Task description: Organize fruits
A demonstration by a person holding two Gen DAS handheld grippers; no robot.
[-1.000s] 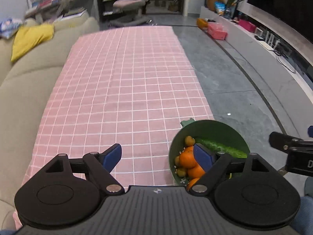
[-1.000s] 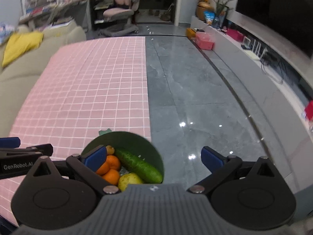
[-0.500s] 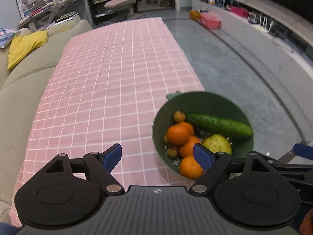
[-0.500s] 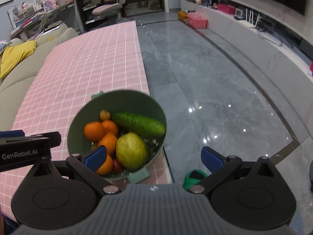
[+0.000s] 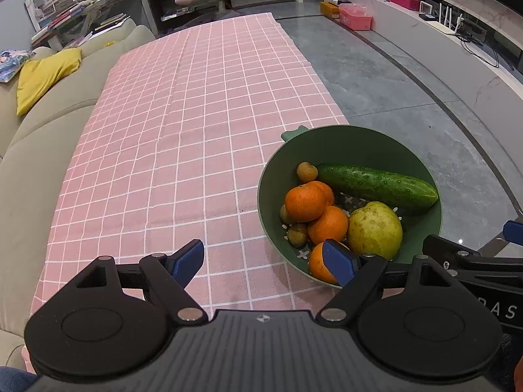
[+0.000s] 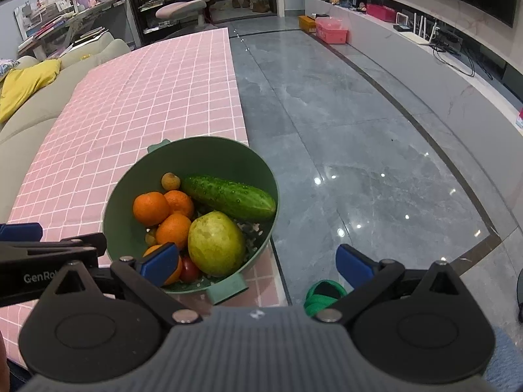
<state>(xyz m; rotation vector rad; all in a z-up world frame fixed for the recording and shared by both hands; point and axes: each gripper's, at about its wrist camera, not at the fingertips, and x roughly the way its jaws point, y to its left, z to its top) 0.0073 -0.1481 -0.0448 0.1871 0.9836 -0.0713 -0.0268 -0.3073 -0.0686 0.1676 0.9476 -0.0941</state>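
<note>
You held both grippers wide apart and empty over the near end of the table. Your left gripper [image 5: 266,258] hung above the pink checked tablecloth [image 5: 183,124], its right blue pad [image 5: 338,258] in front of the green bowl's [image 5: 356,137] near rim and its left pad over bare cloth. Your right gripper [image 6: 258,261] straddled the table's right edge, with one pad in front of the bowl and the other over the grey floor [image 6: 376,137]. The bowl sat at the tablecloth's near right corner, close to the table edge, with a small tab handle at its far rim and another at its near rim. Inside it, a cucumber [image 6: 228,197] lay along the far right side, a yellow-green pear [image 6: 215,243] rested just in front of it, touching, and several oranges [image 6: 152,207] were piled on the left, one partly hidden behind your pad. A few small brown fruits [image 5: 307,171] lay around the oranges, and something small and red [image 6: 189,269] showed beside the pear. A green slipper [image 6: 323,295] lay on the floor below the table edge, and a beige sofa [image 5: 39,143] ran along the table's left side.
</note>
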